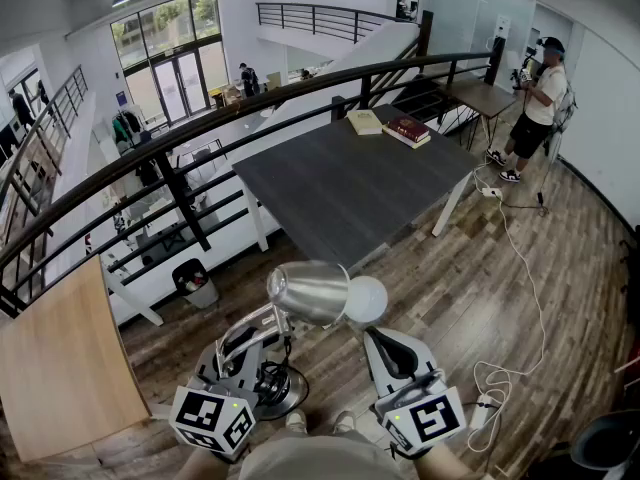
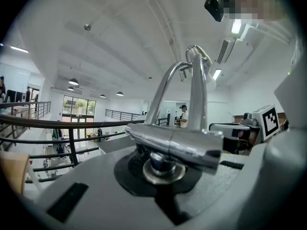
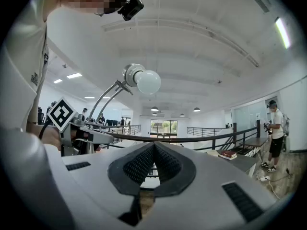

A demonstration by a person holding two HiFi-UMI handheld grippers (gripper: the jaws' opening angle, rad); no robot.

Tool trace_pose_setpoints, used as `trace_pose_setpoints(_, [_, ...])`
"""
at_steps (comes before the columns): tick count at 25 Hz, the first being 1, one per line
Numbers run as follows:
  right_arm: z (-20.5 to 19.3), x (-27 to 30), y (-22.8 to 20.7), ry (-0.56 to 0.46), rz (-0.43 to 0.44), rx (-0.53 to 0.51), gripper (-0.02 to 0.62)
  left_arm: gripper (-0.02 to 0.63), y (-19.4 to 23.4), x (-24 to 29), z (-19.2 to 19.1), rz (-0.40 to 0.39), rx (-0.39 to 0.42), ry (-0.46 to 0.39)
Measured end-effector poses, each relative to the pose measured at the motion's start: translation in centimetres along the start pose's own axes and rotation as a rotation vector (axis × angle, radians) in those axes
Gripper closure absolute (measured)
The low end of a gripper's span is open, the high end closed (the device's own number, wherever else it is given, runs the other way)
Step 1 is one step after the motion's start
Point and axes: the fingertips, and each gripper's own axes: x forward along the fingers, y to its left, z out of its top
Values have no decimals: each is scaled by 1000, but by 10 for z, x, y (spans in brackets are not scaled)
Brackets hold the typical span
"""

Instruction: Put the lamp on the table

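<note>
Head view: at lower centre the left tool (image 1: 238,353) is clamped on the chrome lamp (image 1: 312,290), which is held in the air above the wooden floor (image 1: 480,298). The right tool (image 1: 388,346) is closed and empty. The dark desk (image 1: 340,183) at upper centre lies well apart, so both the carry and the set-down remain.

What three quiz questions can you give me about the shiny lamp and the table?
1. True or false: the lamp already stands on the table.
2. Which tongs hold the lamp? A) left tongs B) right tongs C) both
3. Fill in: near the table's far edge lie two ____.
Key: 1 false, it is held up, short of the table; 2 A, the right tongs are shut and empty; 3 books.
</note>
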Motion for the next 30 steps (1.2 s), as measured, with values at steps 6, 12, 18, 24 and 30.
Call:
trace_pose_setpoints(6, [-5,3,-11,5,-11,13,597,609,-2,9,-3,-10,-8,13])
trace_pose_setpoints(12, [-7,3,-15,-11,-22,52,597,609,-4,14,-4,-25,2,19])
trace_pose_setpoints(18, [-14,4,-19,2,-18,54,597,609,-8,21,-7,-24,28,36])
trace_pose_setpoints(24, [-23,1,-24,19,-4,62,597,609,-15,27,-12,-24,15,50])
trace_pose_setpoints(30, [-31,-5,-35,25,15,64,597,609,-30,34,-20,-18,15,59])
